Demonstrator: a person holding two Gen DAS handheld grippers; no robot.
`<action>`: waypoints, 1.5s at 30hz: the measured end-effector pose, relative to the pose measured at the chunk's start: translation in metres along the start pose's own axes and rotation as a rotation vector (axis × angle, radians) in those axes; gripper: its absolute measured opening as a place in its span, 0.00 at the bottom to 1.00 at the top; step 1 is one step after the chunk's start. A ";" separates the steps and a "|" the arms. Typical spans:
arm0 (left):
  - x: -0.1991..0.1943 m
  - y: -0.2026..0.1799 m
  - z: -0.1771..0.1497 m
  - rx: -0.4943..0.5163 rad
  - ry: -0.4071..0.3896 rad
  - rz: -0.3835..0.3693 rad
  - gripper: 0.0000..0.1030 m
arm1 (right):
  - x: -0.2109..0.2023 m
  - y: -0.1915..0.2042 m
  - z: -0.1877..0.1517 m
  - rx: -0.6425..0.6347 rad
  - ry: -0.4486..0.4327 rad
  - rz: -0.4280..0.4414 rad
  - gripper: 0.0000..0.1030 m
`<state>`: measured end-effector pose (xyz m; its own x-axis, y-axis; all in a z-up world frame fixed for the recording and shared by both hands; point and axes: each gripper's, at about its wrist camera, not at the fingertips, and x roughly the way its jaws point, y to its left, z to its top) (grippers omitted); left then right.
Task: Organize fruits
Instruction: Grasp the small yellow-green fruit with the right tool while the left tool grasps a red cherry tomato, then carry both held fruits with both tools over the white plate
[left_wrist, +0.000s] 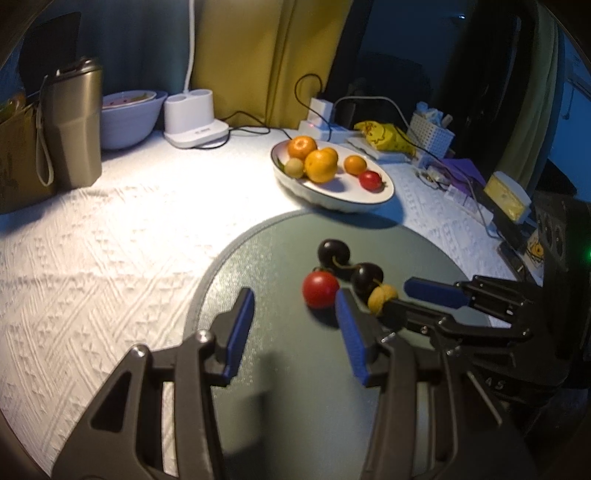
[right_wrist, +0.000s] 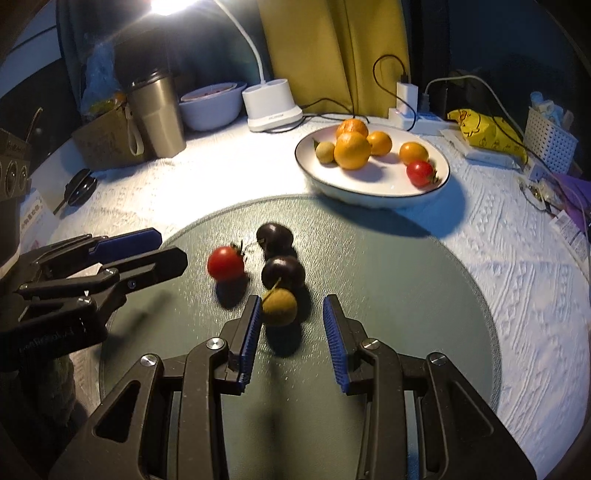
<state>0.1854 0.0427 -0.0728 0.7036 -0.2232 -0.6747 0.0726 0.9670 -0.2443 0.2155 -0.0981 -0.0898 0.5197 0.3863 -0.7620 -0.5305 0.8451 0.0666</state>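
Note:
On the round green mat (right_wrist: 388, 295) lie a red tomato (right_wrist: 225, 263), two dark cherries (right_wrist: 282, 272) and a small yellow-brown fruit (right_wrist: 279, 307). My right gripper (right_wrist: 291, 317) is open, its fingers on either side of the yellow-brown fruit, whose left side is at the left pad. My left gripper (left_wrist: 295, 314) is open and empty, just short of the tomato (left_wrist: 320, 289). A white plate (right_wrist: 373, 192) behind the mat holds several oranges, a small green fruit and a red tomato (right_wrist: 420, 172).
A metal tumbler (right_wrist: 159, 114), a cardboard box, a bowl (right_wrist: 210, 105) and a white lamp base (right_wrist: 271, 105) stand at the back left. Chargers with cables, a yellow bag (right_wrist: 484, 134) and a white basket (right_wrist: 550, 136) crowd the back right.

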 end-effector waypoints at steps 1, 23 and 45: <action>0.000 0.000 -0.001 0.000 0.003 0.000 0.46 | 0.001 0.001 -0.001 -0.001 0.004 0.001 0.35; 0.029 -0.014 0.004 0.036 0.060 0.012 0.46 | 0.012 -0.005 0.000 -0.030 0.025 0.026 0.26; 0.043 -0.021 0.010 0.080 0.094 -0.002 0.28 | 0.002 -0.025 0.005 -0.007 -0.008 0.011 0.26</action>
<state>0.2214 0.0136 -0.0894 0.6343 -0.2317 -0.7375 0.1328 0.9725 -0.1914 0.2334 -0.1162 -0.0897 0.5190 0.3985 -0.7562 -0.5411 0.8380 0.0703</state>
